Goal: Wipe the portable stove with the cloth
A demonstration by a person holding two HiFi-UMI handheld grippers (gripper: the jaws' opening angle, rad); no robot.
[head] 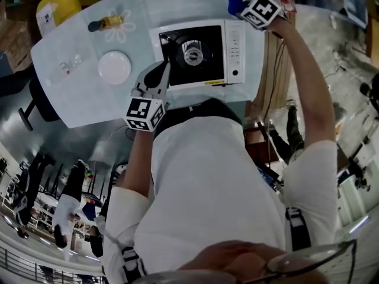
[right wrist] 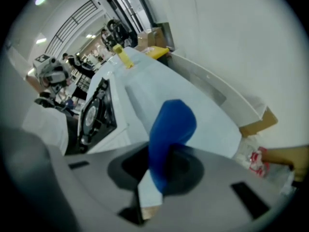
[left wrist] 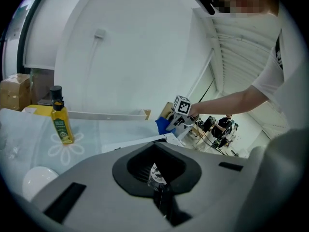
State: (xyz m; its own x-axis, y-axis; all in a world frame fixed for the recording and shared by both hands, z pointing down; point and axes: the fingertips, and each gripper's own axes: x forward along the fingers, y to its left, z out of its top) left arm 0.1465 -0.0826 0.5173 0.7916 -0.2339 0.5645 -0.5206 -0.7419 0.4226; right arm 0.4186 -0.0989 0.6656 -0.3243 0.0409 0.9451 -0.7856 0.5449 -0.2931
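Pale bench (head: pixel 77 93) holds the portable stove (head: pixel 234 46); right claw (head: pixel 244 7) pinches the cloth (right wrist: pixel 171 129) at 1 o'clock for wiping, while left claw (head: pixel 162 73) rests pressed together at 8 o'clock.

A large open lab hall. Cardboard boxes (head: pixel 13 34) sit at 10 o'clock of the worktop (head: pixel 77 99). People (head: pixel 66 209) stand at 7 o'clock, near railings (head: pixel 26 260).

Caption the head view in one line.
Right gripper holds the blue cloth beyond the portable stove; left gripper near its left edge.
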